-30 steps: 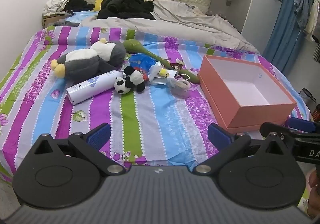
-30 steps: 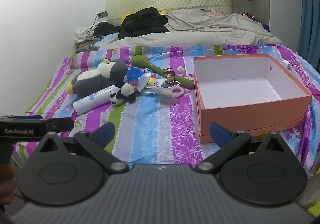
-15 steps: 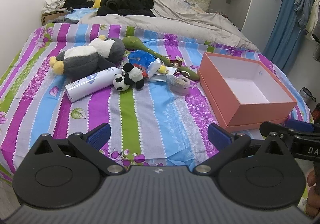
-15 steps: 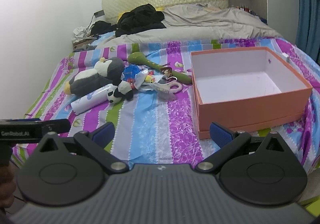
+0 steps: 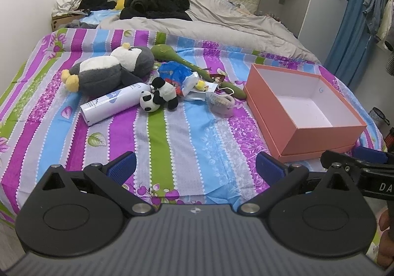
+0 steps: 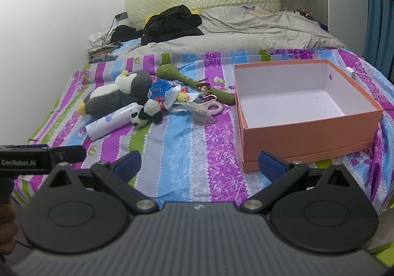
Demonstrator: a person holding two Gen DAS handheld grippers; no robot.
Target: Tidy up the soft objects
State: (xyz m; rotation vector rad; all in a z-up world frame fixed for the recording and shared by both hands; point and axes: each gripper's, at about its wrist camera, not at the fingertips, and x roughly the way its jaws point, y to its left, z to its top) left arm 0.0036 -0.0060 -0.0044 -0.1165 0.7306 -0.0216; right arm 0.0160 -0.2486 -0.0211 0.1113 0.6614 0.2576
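Left gripper [image 5: 195, 165] held wide open above striped bedsheet [image 5: 172, 138]. Penguin plush [image 5: 108, 71], panda [image 5: 158, 97], white bottle [image 5: 114, 103] clustered; empty orange box [image 5: 303, 113] set rightward.

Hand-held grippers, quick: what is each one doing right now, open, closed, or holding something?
Left hand-held gripper: open, holding nothing.
Right hand-held gripper: open, holding nothing.

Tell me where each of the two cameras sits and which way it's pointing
Left wrist: on the open left gripper, low at the bed's foot, facing the headboard; toy pile ahead, orange box right, a fingertip at the right edge.
Right wrist: on the open right gripper, facing likewise; orange box ahead-right, left gripper's side at left.
Shared: penguin plush, panda plush, box.
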